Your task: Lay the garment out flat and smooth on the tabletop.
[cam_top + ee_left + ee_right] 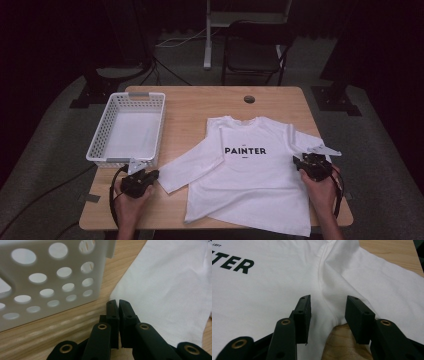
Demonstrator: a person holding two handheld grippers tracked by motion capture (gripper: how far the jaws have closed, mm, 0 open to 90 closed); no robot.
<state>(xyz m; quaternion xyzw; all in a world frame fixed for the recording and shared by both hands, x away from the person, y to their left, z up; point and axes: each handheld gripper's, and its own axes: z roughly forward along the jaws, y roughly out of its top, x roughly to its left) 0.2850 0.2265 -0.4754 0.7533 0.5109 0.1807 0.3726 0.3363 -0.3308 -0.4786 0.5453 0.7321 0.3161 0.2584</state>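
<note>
High view: white shirt [250, 175] lies flat on table [190, 105], print up, right of basket [127, 127]. Left gripper [152, 175] at sleeve cuff, jaws pressed together, nothing between. Right gripper [298, 161] over the armpit seam, jaws spread, pinching nothing.

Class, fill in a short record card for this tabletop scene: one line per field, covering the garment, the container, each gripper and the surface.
Garment: white long-sleeved shirt, spread flat, front up, printed PAINTER
Container: white perforated basket, at the table's left, beside the shirt, nothing visible inside
Left gripper: jaws shut, nothing between them, at the end of the shirt's sleeve
Right gripper: jaws open, over the shirt's armpit, pads not pressing cloth
Surface: wooden table, round hole near its far edge
</note>
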